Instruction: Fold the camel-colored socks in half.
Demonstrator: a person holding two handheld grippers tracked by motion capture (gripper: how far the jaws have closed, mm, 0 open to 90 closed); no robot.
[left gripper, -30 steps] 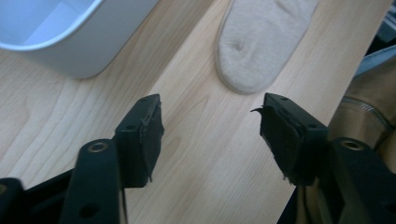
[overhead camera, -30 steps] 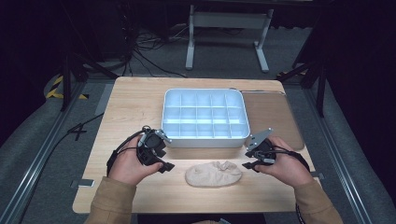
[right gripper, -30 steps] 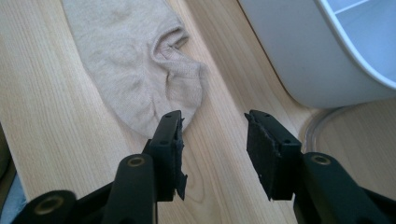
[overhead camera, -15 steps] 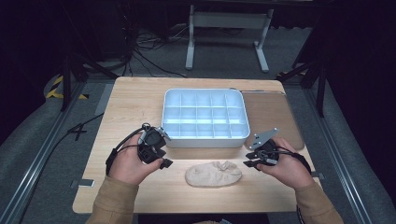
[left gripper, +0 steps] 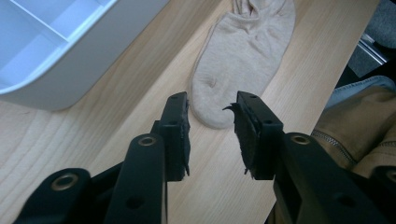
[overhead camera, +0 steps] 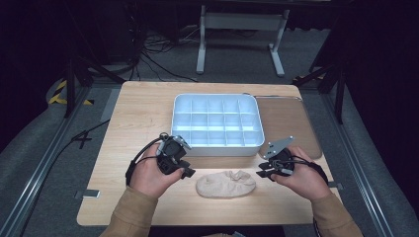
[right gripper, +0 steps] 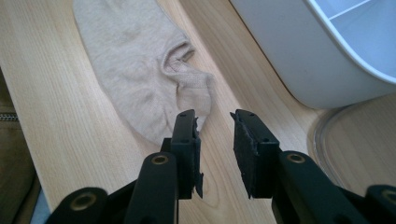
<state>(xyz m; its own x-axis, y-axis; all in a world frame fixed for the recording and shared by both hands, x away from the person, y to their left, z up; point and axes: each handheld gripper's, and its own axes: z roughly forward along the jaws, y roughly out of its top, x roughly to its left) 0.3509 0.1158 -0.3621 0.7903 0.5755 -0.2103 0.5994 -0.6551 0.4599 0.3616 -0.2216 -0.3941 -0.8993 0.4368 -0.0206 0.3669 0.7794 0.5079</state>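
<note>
The sock point(overhead camera: 226, 183) lies flat near the table's point(overhead camera: 133, 113) front edge, as before. Both hands sit a little closer to it, left gripper point(overhead camera: 187, 172) and right gripper point(overhead camera: 264, 174) each beside one end. Both jaws have just been closing; they stand apart and hold nothing.

The sock point(overhead camera: 226, 183) lies on the table point(overhead camera: 138, 113) near its front edge, just before the compartment tray point(overhead camera: 217, 123). A mat point(overhead camera: 286, 121) lies right of the tray.

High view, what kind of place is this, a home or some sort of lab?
Probably a lab or recording studio: a lone wooden table on grey carpet, loose cables on the floor, dark surroundings, a metal stand behind.
</note>
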